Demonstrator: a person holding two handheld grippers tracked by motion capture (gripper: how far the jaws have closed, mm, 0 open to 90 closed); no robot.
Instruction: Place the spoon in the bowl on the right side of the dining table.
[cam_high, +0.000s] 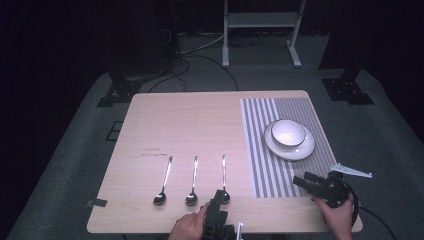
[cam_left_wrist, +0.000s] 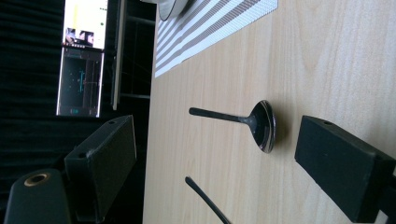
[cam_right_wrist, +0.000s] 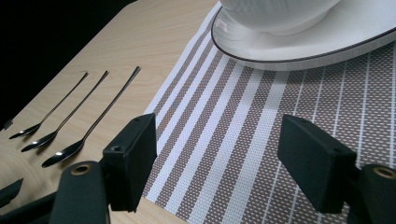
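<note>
**Left gripper lining up on the rightmost spoon**

Left gripper (cam_high: 218, 199) sits at the near edge of the bench (cam_high: 200, 125), fingers (cam_left_wrist: 343, 172) wide, holding nothing. Right spoon (cam_high: 224, 187) has its bowl right at the fingertips; in the left gripper view that bowl (cam_left_wrist: 263, 126) lies between the open fingers, flat on the wood, handle pointing to the far side. Two more spoons to its left: middle spoon (cam_high: 192, 190) and left spoon (cam_high: 161, 189), parallel, near each other but apart.

Right gripper (cam_high: 320, 186) hovers over the near right corner of the striped mat (cam_high: 260, 150), fingers wide too, empty.

To do it well, I'd say: straddle the neck just behind the bowl, drop both fingers to the wood before closing, since the spoon is thin and will skate if pinched high. Keep clear of the middle spoon.

Containers: white bowl (cam_high: 288, 132) sits on a white plate (cam_high: 300, 149) on the mat, far right. Bowl looks empty.
</note>
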